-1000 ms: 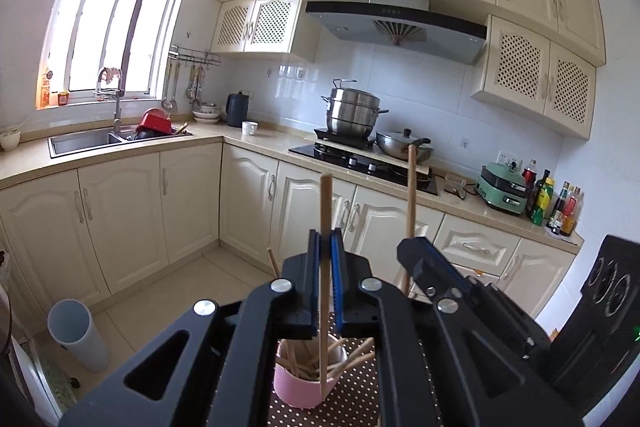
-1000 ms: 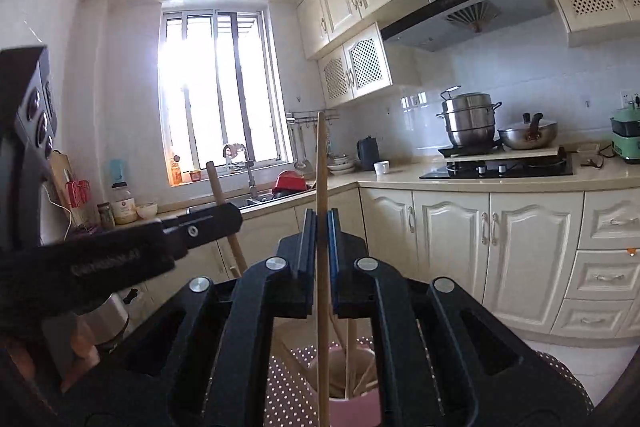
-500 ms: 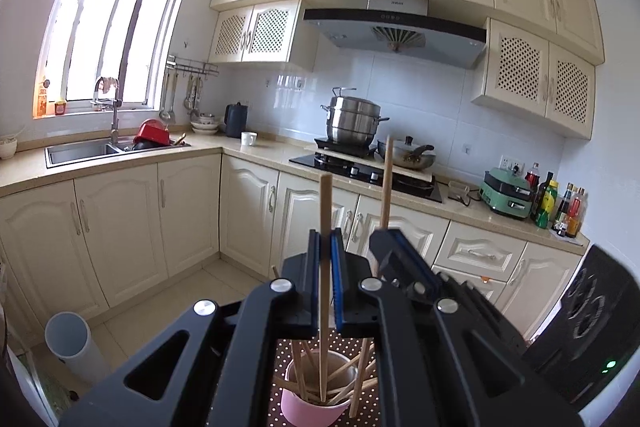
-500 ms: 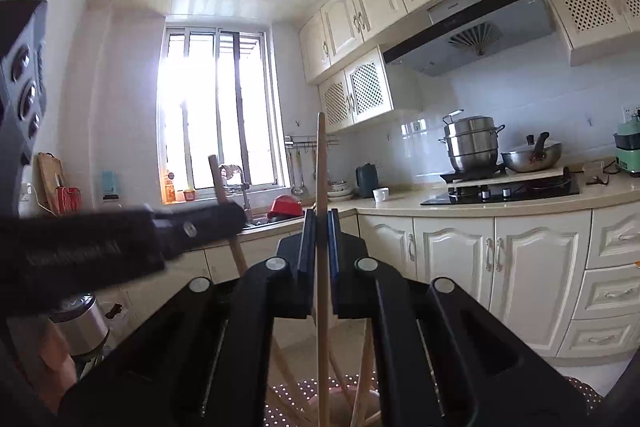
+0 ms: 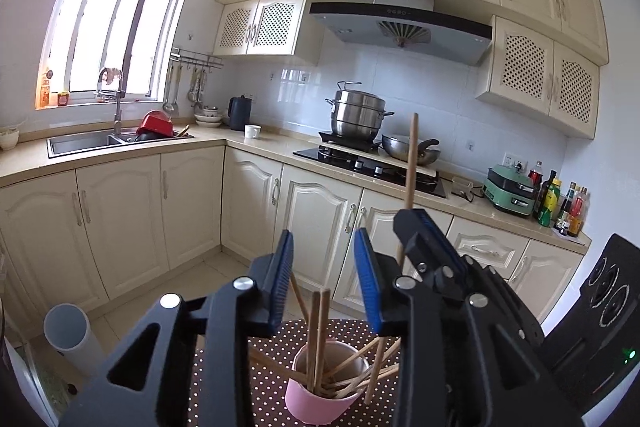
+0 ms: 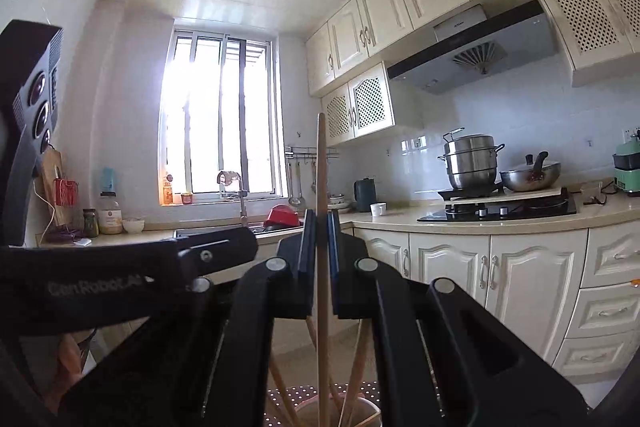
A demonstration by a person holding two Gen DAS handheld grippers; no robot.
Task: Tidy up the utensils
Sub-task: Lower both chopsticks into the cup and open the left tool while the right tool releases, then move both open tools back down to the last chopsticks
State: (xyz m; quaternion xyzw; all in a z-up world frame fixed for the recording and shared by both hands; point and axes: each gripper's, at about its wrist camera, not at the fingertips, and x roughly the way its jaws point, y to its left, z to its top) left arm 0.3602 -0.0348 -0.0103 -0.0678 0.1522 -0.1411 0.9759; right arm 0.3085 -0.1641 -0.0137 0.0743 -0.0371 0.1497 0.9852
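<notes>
A pink cup (image 5: 320,391) holding several wooden chopsticks (image 5: 318,331) stands below my left gripper (image 5: 325,279). Its blue-padded jaws are opening, and nothing is pressed between them; the chopsticks in the cup show through the gap. Just to the right, my right gripper (image 5: 420,227) is shut on one upright chopstick (image 5: 411,155), whose lower end hangs by the cup's right rim. In the right wrist view that chopstick (image 6: 321,167) stands pinched in the right gripper (image 6: 321,247), above the cup's rim (image 6: 360,411). The left gripper (image 6: 216,255) reaches in from the left.
The cup sits on a brown polka-dot cloth (image 5: 264,379). A grey cylinder (image 5: 72,339) stands on the floor at the left. Cream cabinets, a sink (image 5: 84,141) and a hob with a steel pot (image 5: 356,115) line the far walls. A black device (image 5: 600,307) stands at the right.
My left jaws have parted and the chopstick they held now stands in the pink cup. The right gripper with its chopstick has shifted right in the left wrist view.
</notes>
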